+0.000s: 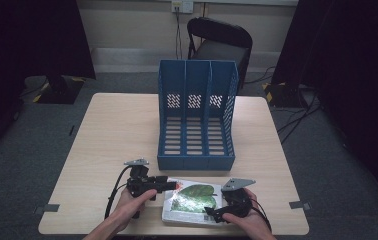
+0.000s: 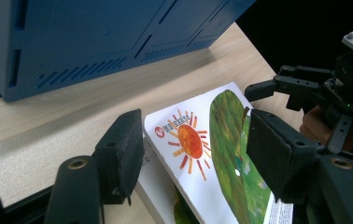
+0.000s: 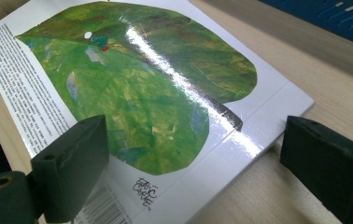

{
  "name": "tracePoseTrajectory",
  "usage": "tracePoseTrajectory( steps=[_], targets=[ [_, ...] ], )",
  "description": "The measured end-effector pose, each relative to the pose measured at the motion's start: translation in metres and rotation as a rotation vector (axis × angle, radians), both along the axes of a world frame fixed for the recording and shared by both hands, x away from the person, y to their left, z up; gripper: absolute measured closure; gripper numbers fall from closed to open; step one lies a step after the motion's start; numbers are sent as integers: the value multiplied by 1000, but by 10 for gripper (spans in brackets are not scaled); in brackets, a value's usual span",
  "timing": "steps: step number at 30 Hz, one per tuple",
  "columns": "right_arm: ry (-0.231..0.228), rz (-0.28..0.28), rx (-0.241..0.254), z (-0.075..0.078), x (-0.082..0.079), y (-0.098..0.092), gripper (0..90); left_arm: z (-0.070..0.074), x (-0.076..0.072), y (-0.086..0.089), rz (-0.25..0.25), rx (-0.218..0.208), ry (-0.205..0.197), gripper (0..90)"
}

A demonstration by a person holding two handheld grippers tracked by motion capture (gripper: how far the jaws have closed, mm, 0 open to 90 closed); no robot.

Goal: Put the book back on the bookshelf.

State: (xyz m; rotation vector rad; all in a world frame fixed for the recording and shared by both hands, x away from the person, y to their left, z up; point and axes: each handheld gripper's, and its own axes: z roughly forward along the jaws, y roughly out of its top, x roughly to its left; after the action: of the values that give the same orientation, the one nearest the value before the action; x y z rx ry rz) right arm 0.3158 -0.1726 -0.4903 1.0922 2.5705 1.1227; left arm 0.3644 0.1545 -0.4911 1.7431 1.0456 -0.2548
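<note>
- A pale wooden table (image 1: 117, 130) is set in a dim room with grey carpet; a folding chair (image 1: 220, 42) is seen behind it, and a blue three-slot file rack (image 1: 197, 117) stands upright at the middle of the table, its open side toward the person.
- A picture book (image 1: 193, 202) is laid flat near the front edge, just in front of the rack; its long axis runs left to right, and the green leaf cover faces up.
- The left gripper (image 1: 169, 186) is held at the book's left end; in the left gripper view its jaws are apart, with the book's corner (image 2: 191, 140) lying between them, not yet pinched.
- The right gripper (image 1: 212, 214) is held at the book's front right corner; its jaws are likewise apart, astride the corner with the barcode (image 3: 102, 210).
- Both grippers are judged equally near; a lift is judged to depend on the jaws being closed across the book's thin edge.
</note>
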Motion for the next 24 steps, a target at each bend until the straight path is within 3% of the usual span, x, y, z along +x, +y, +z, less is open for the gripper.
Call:
tracePoseTrajectory(
  steps=[1, 6, 8, 10, 12, 15, 19, 24],
  targets=[
    [0, -4, 0, 0, 0, 0, 69, -1, 0, 1, 8, -25, 37, 373],
    [-2, -8, 1, 0, 0, 1, 67, -2, -1, 5, 10, -50, 47, 411],
    [6, -7, 16, 0, 1, 0, 67, -3, -2, 3, -31, -105, 89, 457],
    [20, -7, 38, 0, 2, 0, 71, -3, -6, -3, -52, -70, 79, 466],
    [14, -4, 33, 0, 2, 1, 71, -5, -7, -8, -88, -29, 73, 463],
    [8, -1, 26, 0, 1, 1, 71, -7, -9, -14, -121, 0, 71, 464],
    [8, 0, 24, 0, 2, 2, 71, -8, -13, -23, -185, 88, 28, 450],
    [16, -2, 34, 0, 3, 1, 73, -7, -18, -30, -233, 100, 19, 464]
  ],
)
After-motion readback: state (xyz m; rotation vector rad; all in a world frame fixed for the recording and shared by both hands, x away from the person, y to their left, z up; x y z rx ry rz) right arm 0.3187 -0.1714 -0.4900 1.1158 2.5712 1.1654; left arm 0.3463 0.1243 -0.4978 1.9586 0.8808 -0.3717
